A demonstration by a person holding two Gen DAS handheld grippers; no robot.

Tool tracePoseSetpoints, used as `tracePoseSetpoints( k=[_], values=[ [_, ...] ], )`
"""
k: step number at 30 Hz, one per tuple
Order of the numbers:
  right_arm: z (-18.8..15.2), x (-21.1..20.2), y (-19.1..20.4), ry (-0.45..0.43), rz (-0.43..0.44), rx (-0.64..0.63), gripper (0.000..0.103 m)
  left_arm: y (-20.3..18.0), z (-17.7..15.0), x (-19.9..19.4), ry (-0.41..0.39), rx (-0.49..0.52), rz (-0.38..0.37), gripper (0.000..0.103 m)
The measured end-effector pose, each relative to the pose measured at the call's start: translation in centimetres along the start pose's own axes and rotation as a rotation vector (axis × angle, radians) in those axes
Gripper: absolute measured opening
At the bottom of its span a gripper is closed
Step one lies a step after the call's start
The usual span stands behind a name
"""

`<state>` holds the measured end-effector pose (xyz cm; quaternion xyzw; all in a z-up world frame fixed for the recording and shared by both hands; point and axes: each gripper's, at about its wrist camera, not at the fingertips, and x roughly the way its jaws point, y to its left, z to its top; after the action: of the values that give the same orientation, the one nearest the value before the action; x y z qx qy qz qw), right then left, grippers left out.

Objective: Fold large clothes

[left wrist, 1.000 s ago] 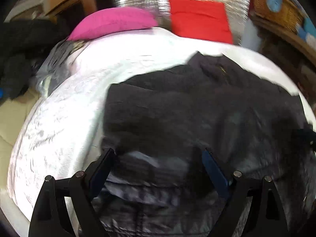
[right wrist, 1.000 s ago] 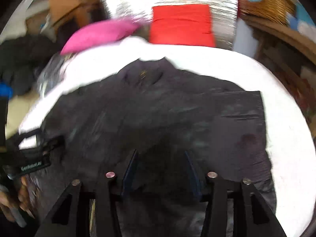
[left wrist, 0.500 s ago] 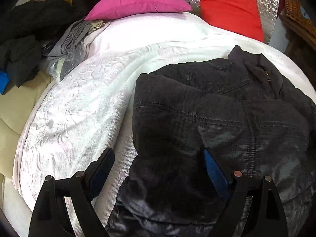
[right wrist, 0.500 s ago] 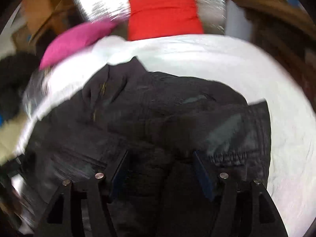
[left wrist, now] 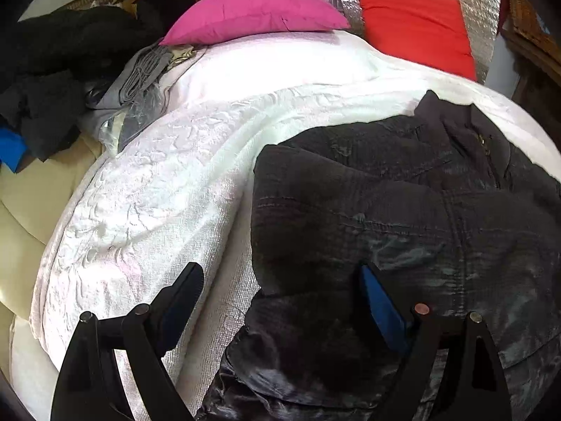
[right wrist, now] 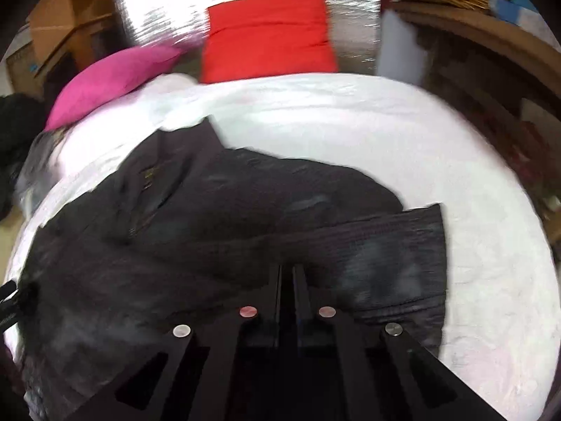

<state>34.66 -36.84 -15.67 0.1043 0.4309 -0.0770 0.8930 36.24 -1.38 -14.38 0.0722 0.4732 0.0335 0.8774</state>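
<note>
Right fingers: the right gripper (right wrist: 287,273) has its jaws brought together, only a dark slit between them, having just been closing. The tips sit low over the black jacket (right wrist: 217,224) near the bed's front edge; whether a fold of cloth is caught in the slit cannot be told, since dark fabric and dark fingers merge there.

Left fingers: the left gripper (left wrist: 280,280) stands wide, holding nothing. One finger (left wrist: 182,291) hovers over the white bedspread (left wrist: 150,203), the other over the jacket's near hem, so the jacket's left edge lies between them, unpinched.

Jacket: spread on the bed towards its front edge, collar and zip pointing at the head of the bed, one sleeve (right wrist: 396,245) lying out towards the bed's right side.

Surroundings: pink pillow (left wrist: 256,17) and red cushion (left wrist: 417,21) at the head of the bed, well apart from the jacket; a heap of dark clothes (left wrist: 52,70) off the bed's left edge.

Risk, right side: if the closed fingers caught only a sliver of the slick shell, or none, the sleeve would likely slip free once lifted and the fold would collapse.

Risk, left side: closing where it stands may gather bedspread along with the hem, dragging the cover and skewing the fold.

Risk, both: a pull from one side alone could slide the whole jacket towards the front edge.
</note>
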Motion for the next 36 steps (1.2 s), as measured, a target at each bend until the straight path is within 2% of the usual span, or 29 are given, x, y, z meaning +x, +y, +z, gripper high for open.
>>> tracePoseSetpoints(
  k=[3,6,8,10,13,14,15,16,20,25,29,36],
  values=[
    [-0.5,0.6,-1.1,0.041,0.074,0.048,0.006,-0.7,-0.3,0.6,0.022,0.035,0.009,0.09],
    [-0.1,-0.6,-2.7,0.066,0.186,0.146,0.008,0.0,-0.1,0.0,0.021,0.007,-0.015,0.09],
    [0.0,-1.8,-3.5,0.056,0.249,0.185,0.009,0.6,0.0,-0.4,0.017,-0.02,-0.027,0.09],
    [-0.3,-3.1,-4.0,0.034,0.263,0.2,0.014,0.9,-0.1,-0.8,0.01,-0.031,-0.026,0.09],
    [-1.1,-4.5,-4.0,0.017,0.255,0.191,0.05,1.4,-0.6,-1.7,-0.008,-0.024,-0.015,0.09],
    [-1.5,-4.9,-4.1,0.011,0.263,0.201,0.081,1.5,-0.9,-2.0,-0.018,-0.018,-0.012,0.09],
    [-2.0,-5.6,-4.3,-0.007,0.272,0.213,0.088,1.6,-1.3,-2.5,-0.027,-0.008,-0.013,0.09],
    [-2.5,-6.3,-4.4,-0.037,0.279,0.217,0.088,1.6,-1.7,-2.9,-0.032,0.001,-0.019,0.09],
    [-4.5,-8.6,-4.0,-0.037,0.277,0.172,0.088,2.5,-3.5,-4.3,-0.053,0.032,-0.06,0.09],
    [-9.1,-12.8,-5.0,-0.053,0.278,0.154,0.088,4.0,-6.9,-6.6,-0.092,0.041,-0.083,0.09],
    [-12.2,-15.1,-7.5,-0.06,0.324,0.213,0.088,5.9,-10.3,-7.3,-0.08,0.013,-0.136,0.09],
    [-17.2,-16.2,-11.3,-0.016,0.354,0.299,0.088,7.6,-16.4,-8.4,-0.058,-0.008,-0.192,0.09]
  ],
)
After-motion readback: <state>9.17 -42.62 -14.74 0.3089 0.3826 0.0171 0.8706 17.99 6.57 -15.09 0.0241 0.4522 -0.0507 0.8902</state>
